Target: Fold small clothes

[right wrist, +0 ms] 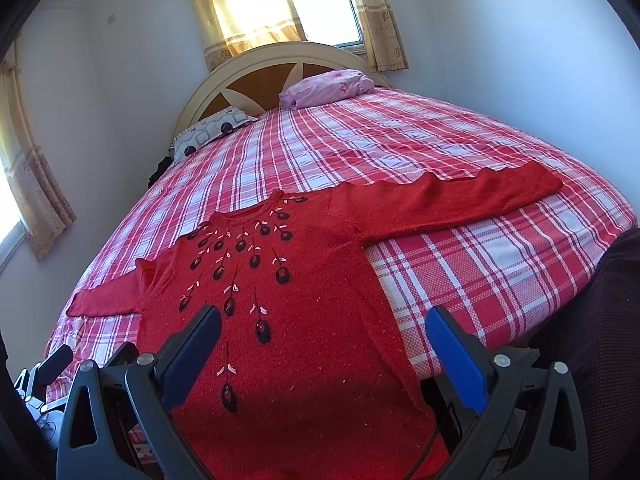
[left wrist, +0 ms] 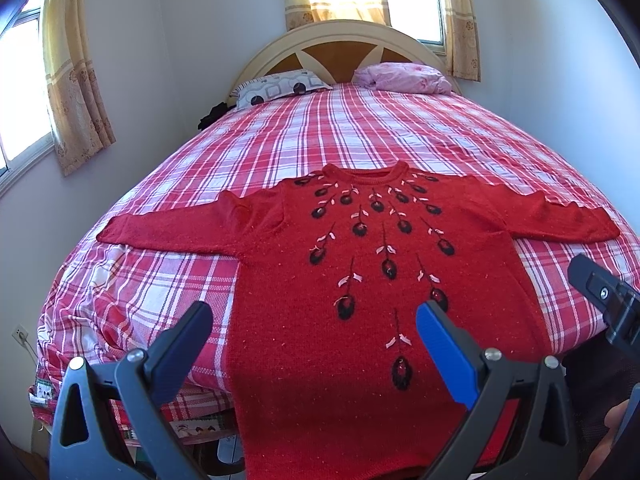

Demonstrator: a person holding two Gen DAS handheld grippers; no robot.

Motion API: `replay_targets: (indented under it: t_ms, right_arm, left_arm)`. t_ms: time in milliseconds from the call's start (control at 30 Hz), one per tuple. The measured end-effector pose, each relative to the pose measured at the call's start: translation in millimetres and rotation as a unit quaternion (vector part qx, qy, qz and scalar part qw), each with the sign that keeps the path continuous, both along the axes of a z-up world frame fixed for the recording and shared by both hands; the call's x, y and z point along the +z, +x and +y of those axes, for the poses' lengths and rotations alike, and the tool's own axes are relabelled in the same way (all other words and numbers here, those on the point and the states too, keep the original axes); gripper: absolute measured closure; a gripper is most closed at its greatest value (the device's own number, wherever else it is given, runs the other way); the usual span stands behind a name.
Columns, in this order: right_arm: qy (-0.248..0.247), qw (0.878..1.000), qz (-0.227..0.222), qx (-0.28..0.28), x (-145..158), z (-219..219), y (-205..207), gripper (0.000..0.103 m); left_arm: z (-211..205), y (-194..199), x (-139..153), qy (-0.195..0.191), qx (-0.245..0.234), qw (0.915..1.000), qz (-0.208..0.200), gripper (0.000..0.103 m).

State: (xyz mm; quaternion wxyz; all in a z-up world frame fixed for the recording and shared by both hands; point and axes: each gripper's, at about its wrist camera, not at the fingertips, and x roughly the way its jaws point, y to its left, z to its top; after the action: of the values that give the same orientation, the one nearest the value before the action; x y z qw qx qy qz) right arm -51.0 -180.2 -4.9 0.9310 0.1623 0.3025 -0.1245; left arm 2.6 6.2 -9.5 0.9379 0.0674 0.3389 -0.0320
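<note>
A red knitted sweater (left wrist: 372,264) with black and pink flower embroidery lies flat, front up, on the bed, both sleeves spread sideways and its hem hanging over the near edge. It also shows in the right wrist view (right wrist: 320,312). My left gripper (left wrist: 314,320) is open and empty, held above the sweater's lower body. My right gripper (right wrist: 324,326) is open and empty, above the sweater's lower right part. The right gripper's body shows at the right edge of the left wrist view (left wrist: 608,300).
The bed has a red and white plaid cover (left wrist: 340,132). A patterned pillow (left wrist: 280,86) and a pink pillow (left wrist: 404,76) lie by the cream headboard (left wrist: 340,40). Curtained windows stand behind and to the left. Walls close in on both sides.
</note>
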Motion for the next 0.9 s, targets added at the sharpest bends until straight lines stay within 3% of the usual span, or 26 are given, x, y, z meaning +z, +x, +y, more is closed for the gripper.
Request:
replay_targets:
  t_ms: [900]
  right_arm:
    - [0.0,1.0,0.004,0.002,-0.2,1.8,1.2,0.001]
  left_arm:
    - [1.6,2.7,-4.8,-0.011,0.004,0.9998,0.015,0.0]
